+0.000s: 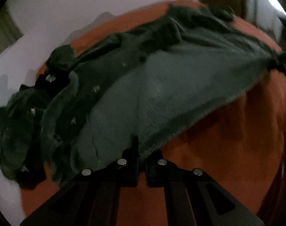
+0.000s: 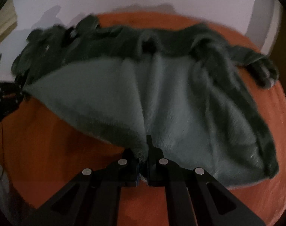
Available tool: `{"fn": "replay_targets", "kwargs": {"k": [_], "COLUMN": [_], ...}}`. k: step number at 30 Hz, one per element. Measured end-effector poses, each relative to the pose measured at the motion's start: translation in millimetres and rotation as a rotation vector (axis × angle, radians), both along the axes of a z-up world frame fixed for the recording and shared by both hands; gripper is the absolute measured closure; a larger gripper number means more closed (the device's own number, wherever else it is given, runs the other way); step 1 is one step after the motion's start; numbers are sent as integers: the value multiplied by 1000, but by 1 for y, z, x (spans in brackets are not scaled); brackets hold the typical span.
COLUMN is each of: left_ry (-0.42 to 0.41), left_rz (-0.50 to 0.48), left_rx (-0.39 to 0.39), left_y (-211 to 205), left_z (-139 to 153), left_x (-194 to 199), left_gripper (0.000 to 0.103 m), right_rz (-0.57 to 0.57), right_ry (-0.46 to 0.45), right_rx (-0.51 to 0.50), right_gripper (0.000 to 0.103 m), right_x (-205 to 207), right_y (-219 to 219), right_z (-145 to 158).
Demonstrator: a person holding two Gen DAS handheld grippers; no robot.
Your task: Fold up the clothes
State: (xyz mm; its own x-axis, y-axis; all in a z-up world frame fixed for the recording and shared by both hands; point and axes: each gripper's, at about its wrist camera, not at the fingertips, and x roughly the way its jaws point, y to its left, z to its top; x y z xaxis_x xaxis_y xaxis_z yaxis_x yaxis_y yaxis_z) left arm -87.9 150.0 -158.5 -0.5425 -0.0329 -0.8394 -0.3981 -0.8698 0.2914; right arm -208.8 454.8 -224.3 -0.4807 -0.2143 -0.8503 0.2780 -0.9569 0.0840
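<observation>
One garment only: a dark green fleece jacket [image 1: 161, 94], spread across an orange cover [image 1: 237, 150] on what may be a bed or a bench; cannot tell which. Two tongs, one in each view, both black with four silver rivets apiece.

Left tongs [image 1: 142, 156] clamped tight on the near hem of the jacket, fuzzy edge pinched between the two tips. Hem lifted off the cover, stretched taut from there to the far right, where the other tongs [image 1: 285, 64] show as a dark shape at the corner of the cloth. Paler inner side of the fleece turned up toward the camera. Row of small metal snaps [image 1: 95, 88] along the darker front edge, at least four counted, blurred. Bunched dark folds, perhaps a hood or sleeve, heaped at far left, hanging past the edge of the cover.

Right tongs [image 2: 143, 156] likewise closed on the near hem, a tuft of fleece [image 2: 180, 103] squeezed between the tips. From this side, one sleeve [image 2: 255, 64] lying out to the far right, cuff resting on the orange cover [image 2: 58, 150]. Left tongs [image 2: 9, 94] visible at the left edge, at the other lifted corner.

Pale wall behind. No containers seen.
</observation>
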Motion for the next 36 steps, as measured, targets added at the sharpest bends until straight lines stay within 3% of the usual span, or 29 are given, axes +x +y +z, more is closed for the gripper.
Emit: {"fn": "replay_targets", "kwargs": {"k": [4,10,15,17,19,20,22,24,26,31,33,36], "left_ry": [-38,-101,-128,-131,-109,-93,-60,3,61,102,120,135], "left_rz": [-7,-18,-17,-17,-22,-27,-41,-52,-63,-38,-43,-59], "left_rx": [-8,-9,-18,-15,2,12,44,72,85,9,45,116], "left_y": [-26,-30,-35,-34,-28,-28,-31,-32,-34,-31,-31,-29], "left_z": [4,2,-6,-4,8,13,27,45,59,71,82,91], "left_x": [26,55,29,22,25,25,22,22,18,-39,-60,-89], "left_gripper": [100,99,90,72,42,39,36,34,24,24,24,24], "right_rz": [48,103,100,78,62,56,40,28,20,7,14,5], "right_ry": [-21,-56,-108,-136,-128,-116,-68,-4,58,231,290,332], "right_rx": [11,26,41,27,22,22,30,45,65,84,84,36], "right_gripper": [100,100,99,98,90,84,59,57,57,57,55,37], "right_x": [40,91,87,75,68,65,60,54,50,31,27,15], "right_y": [-9,-19,-11,-6,-3,-2,2,7,11,32,41,55], "right_z": [1,3,-2,-6,-4,-2,6,19,37,96,126,158]}}
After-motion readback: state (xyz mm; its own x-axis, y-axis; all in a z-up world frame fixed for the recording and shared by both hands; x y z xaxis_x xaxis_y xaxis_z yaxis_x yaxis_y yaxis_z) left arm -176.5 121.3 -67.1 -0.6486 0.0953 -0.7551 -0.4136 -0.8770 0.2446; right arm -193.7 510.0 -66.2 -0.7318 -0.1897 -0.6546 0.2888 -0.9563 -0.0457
